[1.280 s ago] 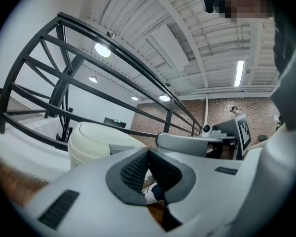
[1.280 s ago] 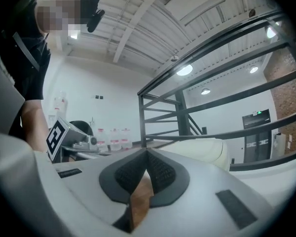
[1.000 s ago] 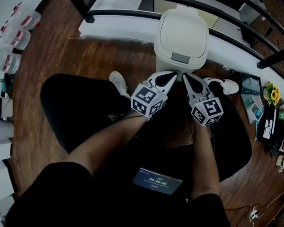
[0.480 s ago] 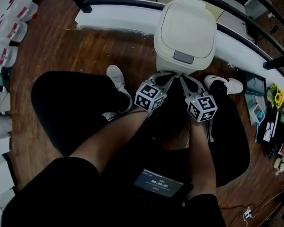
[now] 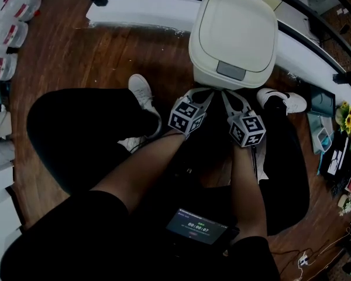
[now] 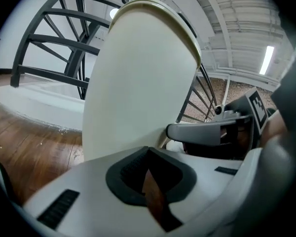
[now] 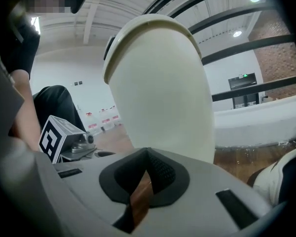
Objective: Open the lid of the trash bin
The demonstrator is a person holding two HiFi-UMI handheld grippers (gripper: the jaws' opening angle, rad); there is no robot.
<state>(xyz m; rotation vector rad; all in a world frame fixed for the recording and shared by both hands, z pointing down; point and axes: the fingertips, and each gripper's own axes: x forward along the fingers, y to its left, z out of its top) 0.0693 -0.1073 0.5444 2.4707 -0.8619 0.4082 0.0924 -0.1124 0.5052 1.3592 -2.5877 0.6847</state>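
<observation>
A cream trash bin (image 5: 233, 34) stands on the wooden floor with its lid down; a grey push panel (image 5: 230, 70) sits at the lid's near edge. My left gripper (image 5: 205, 93) and right gripper (image 5: 229, 96) are side by side just in front of the bin's near wall, below that panel, both shut with nothing held. The left gripper view has the bin (image 6: 138, 78) looming right beyond the shut left gripper (image 6: 148, 150), and the right gripper (image 6: 212, 131) beside it. In the right gripper view the bin (image 7: 163, 88) fills the space past the shut right gripper (image 7: 148, 152).
A white ledge (image 5: 146, 10) and black railing run behind the bin. White shoes (image 5: 141, 92) (image 5: 284, 101) rest on the floor either side of the grippers. Plastic containers (image 5: 6, 34) line the left edge, clutter with flowers (image 5: 346, 119) the right. A lit screen (image 5: 196, 225) lies below.
The view has drawn closer to the bin, which now looks larger. Both grippers have moved forward a little to the bin's front wall and stayed shut.
</observation>
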